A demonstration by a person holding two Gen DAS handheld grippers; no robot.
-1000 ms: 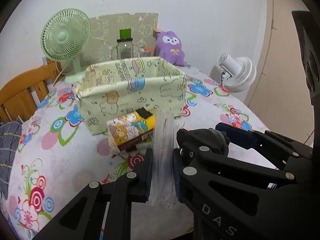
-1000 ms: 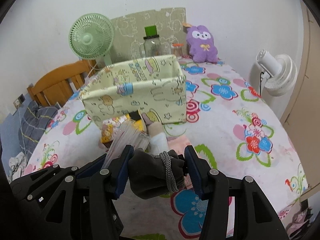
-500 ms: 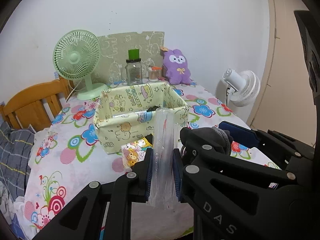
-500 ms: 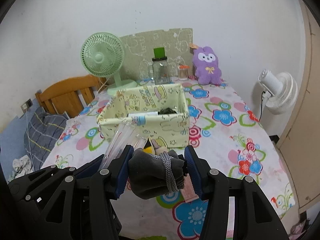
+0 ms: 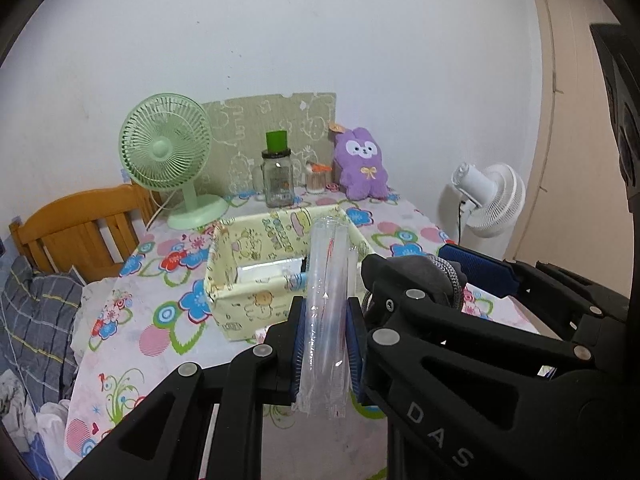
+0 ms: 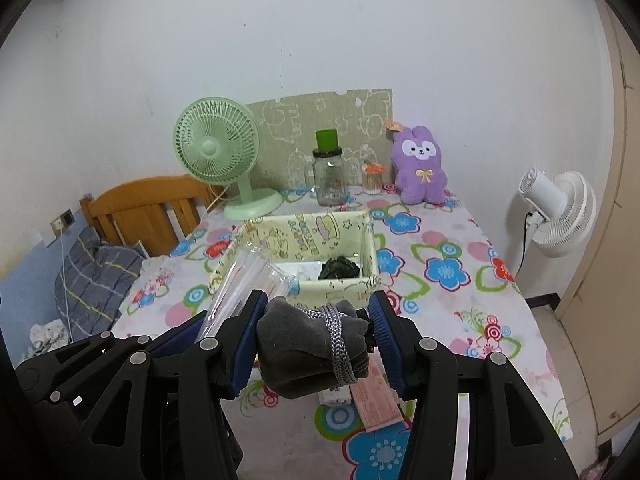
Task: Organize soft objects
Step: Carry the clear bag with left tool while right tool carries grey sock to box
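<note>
You have lifted both claws higher since a second ago — the fabric box (image 6: 304,256) now sits lower and farther off, and you look down into it, where a dark crumpled item (image 6: 340,269) and a white packet (image 5: 268,270) lie. Your left claw (image 5: 326,344) pinches a clear plastic sleeve (image 5: 326,312) that stands upright between its blue pads. Your right claw (image 6: 316,344) is pressed onto a grey bundle (image 6: 308,354) wrapped with a grey cord (image 6: 340,348), held above the near edge of the floral surface (image 6: 452,312). A pink packet (image 6: 376,398) lies on the surface under that bundle. Behind the box stand a green fan (image 6: 218,148), a glass jar (image 6: 329,178) and a purple plush (image 6: 420,170) — a white fan (image 6: 560,212) stands off the right edge.
</note>
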